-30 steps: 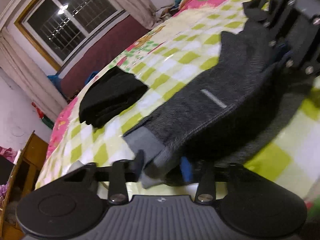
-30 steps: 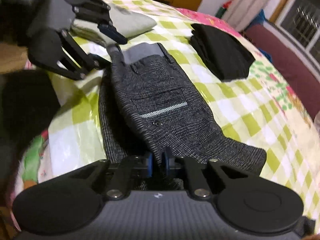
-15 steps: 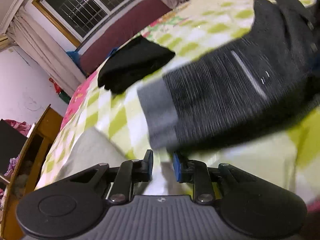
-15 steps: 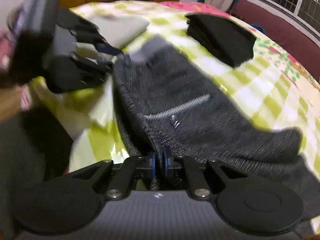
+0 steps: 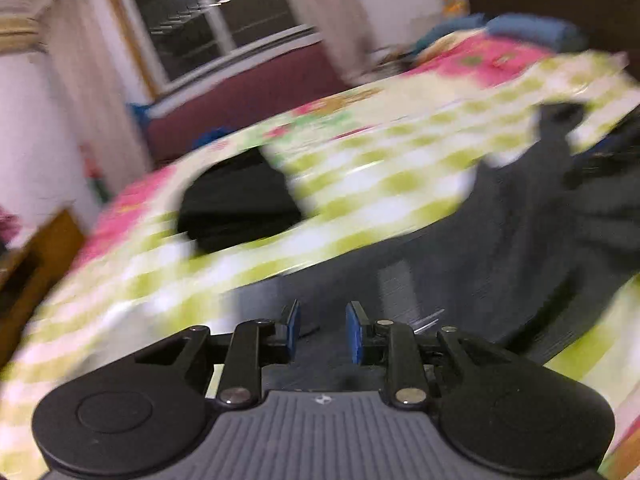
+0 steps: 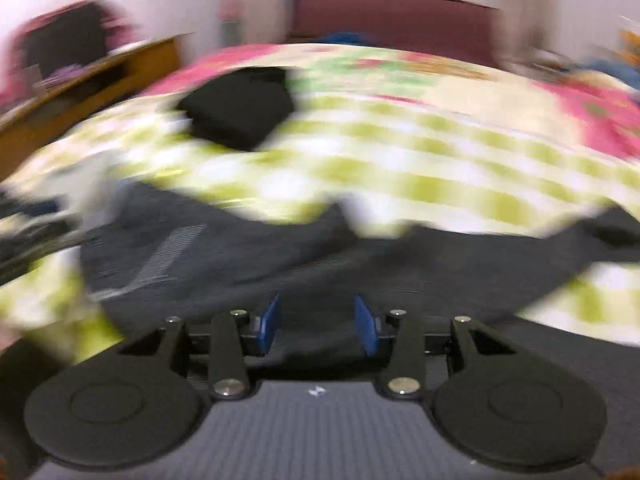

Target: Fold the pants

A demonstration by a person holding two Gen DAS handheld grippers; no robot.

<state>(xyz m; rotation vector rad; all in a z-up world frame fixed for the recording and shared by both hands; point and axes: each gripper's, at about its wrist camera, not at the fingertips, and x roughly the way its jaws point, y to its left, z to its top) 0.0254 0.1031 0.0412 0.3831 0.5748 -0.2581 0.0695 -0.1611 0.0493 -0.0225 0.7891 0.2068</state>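
The dark grey pants (image 5: 500,248) lie across the green-checked bed cover (image 5: 380,184), blurred by motion. My left gripper (image 5: 322,330) hovers over their near edge, its blue pads apart with nothing pinched between them. In the right wrist view the same pants (image 6: 280,256) stretch from left to right just beyond my right gripper (image 6: 318,324). Its jaws are opening, and the cloth lies under the gap, not pressed by the pads. A pale stripe on the pants (image 6: 168,252) shows at the left.
A folded black garment (image 5: 240,208) rests farther back on the bed, also visible as the black garment (image 6: 240,108) in the right wrist view. Wooden furniture (image 6: 100,80) stands beyond the bed's left edge. A window (image 5: 216,20) and a maroon wall band (image 6: 392,16) lie behind.
The left gripper let go of the grey waistband and lifted away. The right gripper's jaws, pinched on the pants before, have parted. Both views rolled and swung across the bed.
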